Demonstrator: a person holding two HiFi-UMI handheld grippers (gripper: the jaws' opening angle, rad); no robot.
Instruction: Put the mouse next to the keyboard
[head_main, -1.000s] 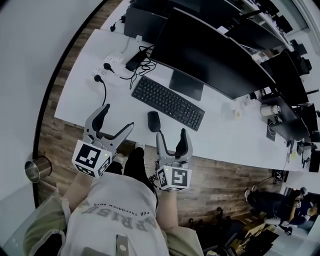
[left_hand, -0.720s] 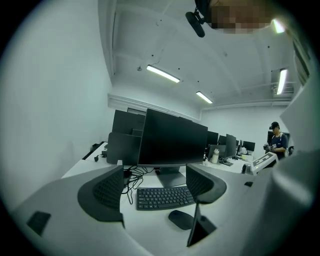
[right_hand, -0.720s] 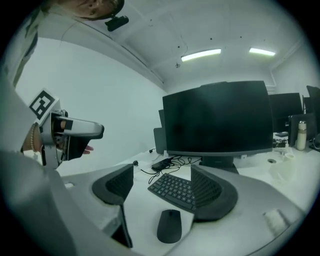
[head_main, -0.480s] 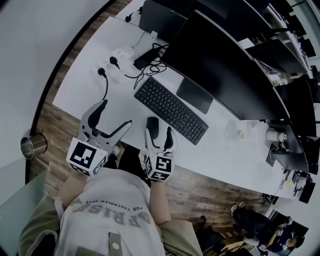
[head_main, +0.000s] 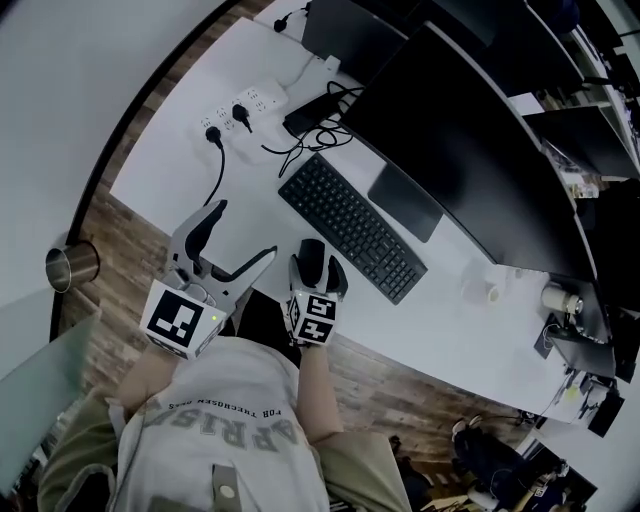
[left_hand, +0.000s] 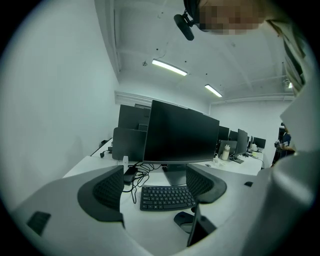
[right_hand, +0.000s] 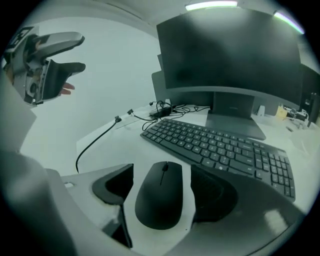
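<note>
Since a moment ago the right gripper (head_main: 318, 272) has slid over to the mouse (head_main: 311, 252), and now it has one jaw on each side of it. From the head view, the mouse lies on the white tabletop (head_main: 170, 160) near its front edge, close to the keyboard (head_main: 350, 228). The left gripper (head_main: 238, 240) hangs over the tabletop edge. In the left gripper view, its jaws stand far apart with nothing between them. In the right gripper view, the jaws are open around the mouse, with a thin gap on each side, not squeezing it.
</note>
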